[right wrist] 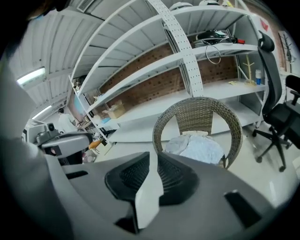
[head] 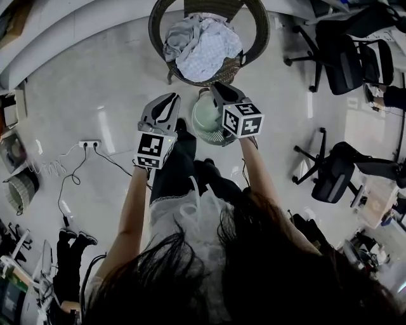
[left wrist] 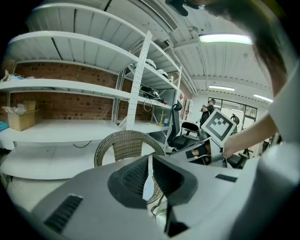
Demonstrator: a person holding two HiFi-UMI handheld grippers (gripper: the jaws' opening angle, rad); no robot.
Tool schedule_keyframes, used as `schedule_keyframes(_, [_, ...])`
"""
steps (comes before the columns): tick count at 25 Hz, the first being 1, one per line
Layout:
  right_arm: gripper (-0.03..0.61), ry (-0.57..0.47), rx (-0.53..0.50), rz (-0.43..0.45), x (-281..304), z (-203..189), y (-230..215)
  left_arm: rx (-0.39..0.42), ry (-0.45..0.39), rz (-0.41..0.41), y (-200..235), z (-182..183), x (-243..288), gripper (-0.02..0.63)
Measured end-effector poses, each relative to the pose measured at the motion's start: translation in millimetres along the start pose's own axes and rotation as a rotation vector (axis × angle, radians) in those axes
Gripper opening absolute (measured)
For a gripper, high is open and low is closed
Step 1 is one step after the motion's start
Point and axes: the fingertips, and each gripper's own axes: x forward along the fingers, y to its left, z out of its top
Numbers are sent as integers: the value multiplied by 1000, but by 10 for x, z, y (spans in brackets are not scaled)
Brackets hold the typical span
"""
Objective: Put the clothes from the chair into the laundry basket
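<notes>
A heap of pale blue and grey clothes [head: 203, 43] lies on the seat of a round wicker chair [head: 158, 19] at the top of the head view. A pale green laundry basket [head: 208, 120] stands on the floor just in front of the chair. My left gripper [head: 166, 101] and right gripper [head: 217, 87] are held up side by side, short of the chair, both shut and empty. The right one hangs over the basket. The right gripper view shows the clothes [right wrist: 197, 147] in the chair [right wrist: 161, 124] beyond its shut jaws. Only the chair back [left wrist: 129, 140] shows in the left gripper view.
Black office chairs [head: 342, 57] [head: 333, 174] stand to the right. A power strip with cables [head: 89, 144] lies on the floor to the left, with a small woven bin [head: 22, 187] further left. White shelving [right wrist: 187, 61] runs behind the chair.
</notes>
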Motion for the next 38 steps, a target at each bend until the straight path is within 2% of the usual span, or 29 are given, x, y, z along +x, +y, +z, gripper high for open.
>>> schedule_keyframes(6, [43, 109, 1, -38, 649, -236, -387, -13, 27, -23, 310, -281, 338, 23])
schedule_keyframes(14, [46, 199, 46, -77, 1374, -585, -931, 6, 76, -60, 568, -722, 768, 23])
schedule_keyframes(15, [71, 215, 60, -77, 1463, -652, -991, 7, 84, -65, 594, -780, 818, 23])
schedule_keyframes(16, [163, 229, 78, -74, 1549, -717, -1047, 7, 91, -70, 618, -836, 866, 23])
schedule_keyframes(17, [222, 240, 100, -73, 1630, -775, -1105, 7, 98, -74, 640, -890, 913, 23])
schedule_keyframes(22, [283, 257, 216, -90, 2026, -979, -1363, -19, 110, -77, 769, -1119, 1133, 23])
schedule_keyframes(25, [302, 286, 170, -115, 2255, -1065, -1428, -13, 104, -58, 846, -1202, 1219, 23])
schedule_keyframes(28, [314, 348, 52, -142, 2502, -1201, -1459, 0, 107, -38, 903, -1278, 1246, 23])
schedule_keyframes(31, [316, 440, -57, -183, 2701, -1417, -1569, -20, 126, -35, 920, -1383, 1229, 23])
schedule_keyframes(38, [314, 481, -13, -242, 2888, -1606, -1781, -56, 162, -19, 976, -1618, 1108, 23])
